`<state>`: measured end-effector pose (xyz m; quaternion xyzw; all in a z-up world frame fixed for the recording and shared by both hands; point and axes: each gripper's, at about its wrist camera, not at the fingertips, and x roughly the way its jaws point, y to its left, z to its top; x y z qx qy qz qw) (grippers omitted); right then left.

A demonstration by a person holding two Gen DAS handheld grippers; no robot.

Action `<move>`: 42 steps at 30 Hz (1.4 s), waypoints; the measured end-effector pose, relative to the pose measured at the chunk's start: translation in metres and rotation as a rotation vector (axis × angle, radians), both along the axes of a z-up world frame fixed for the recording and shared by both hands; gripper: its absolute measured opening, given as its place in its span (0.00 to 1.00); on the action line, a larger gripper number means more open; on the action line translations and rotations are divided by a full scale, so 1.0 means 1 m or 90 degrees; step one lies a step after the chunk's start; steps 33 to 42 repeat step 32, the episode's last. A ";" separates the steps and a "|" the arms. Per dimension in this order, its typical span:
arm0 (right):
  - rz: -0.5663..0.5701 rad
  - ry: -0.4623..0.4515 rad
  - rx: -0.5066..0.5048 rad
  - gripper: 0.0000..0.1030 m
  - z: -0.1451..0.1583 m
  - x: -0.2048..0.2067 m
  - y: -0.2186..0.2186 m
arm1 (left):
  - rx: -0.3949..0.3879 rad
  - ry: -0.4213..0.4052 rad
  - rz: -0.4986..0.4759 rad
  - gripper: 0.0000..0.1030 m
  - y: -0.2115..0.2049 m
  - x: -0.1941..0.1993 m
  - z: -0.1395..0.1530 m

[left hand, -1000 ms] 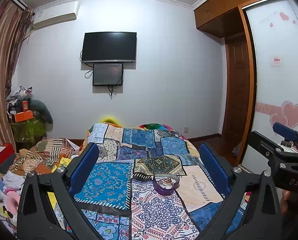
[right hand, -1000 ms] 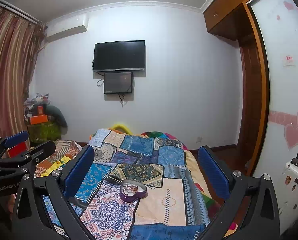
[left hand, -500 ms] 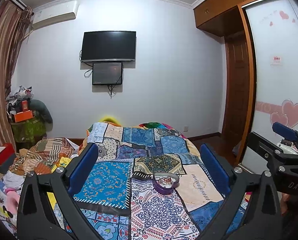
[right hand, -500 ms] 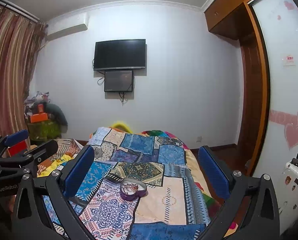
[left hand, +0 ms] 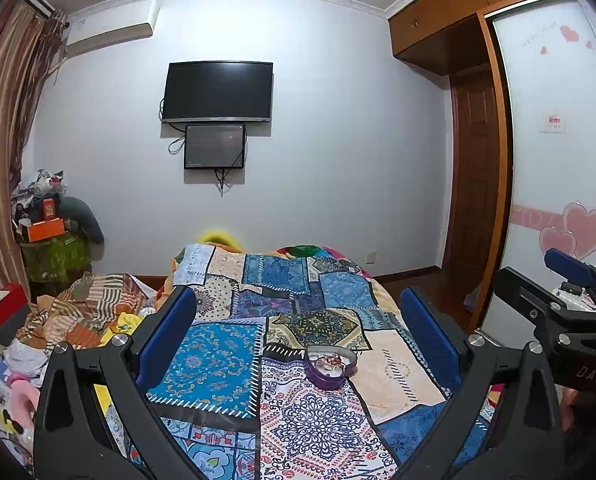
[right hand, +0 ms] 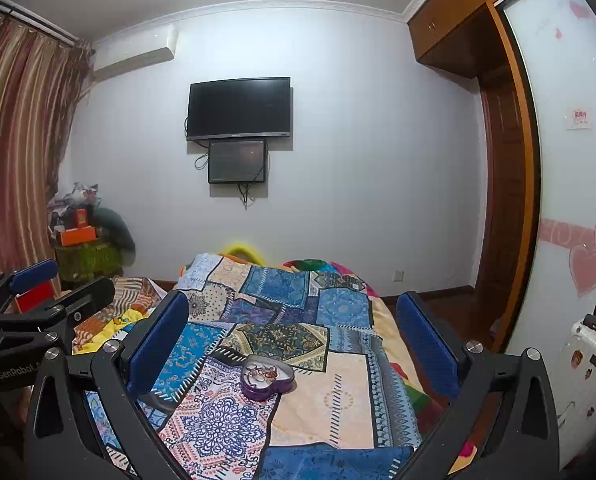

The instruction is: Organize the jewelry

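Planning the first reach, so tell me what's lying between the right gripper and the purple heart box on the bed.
Only patchwork quilt: in the right wrist view nothing separates the open right gripper from the heart box.

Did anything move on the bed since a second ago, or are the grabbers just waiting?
Almost nothing changed. Both views shifted only a hair. The left gripper and right gripper stay open, holding nothing. The purple heart-shaped box sits open in the same spot on the patchwork quilt, jewelry inside.

left tongs (left hand: 298, 332): black frame | blue pads | silver screws | right tongs (right hand: 292, 330): same
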<state>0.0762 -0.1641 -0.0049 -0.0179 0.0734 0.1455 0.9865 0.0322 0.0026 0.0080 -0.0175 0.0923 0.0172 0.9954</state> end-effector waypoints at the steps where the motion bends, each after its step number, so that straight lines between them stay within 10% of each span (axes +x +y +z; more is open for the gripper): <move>1: 0.000 0.000 0.000 1.00 0.000 0.000 0.000 | 0.000 0.000 0.000 0.99 0.000 0.000 0.000; 42: -0.005 0.002 0.005 1.00 0.004 0.001 0.002 | -0.005 0.013 -0.012 1.00 -0.003 0.007 -0.006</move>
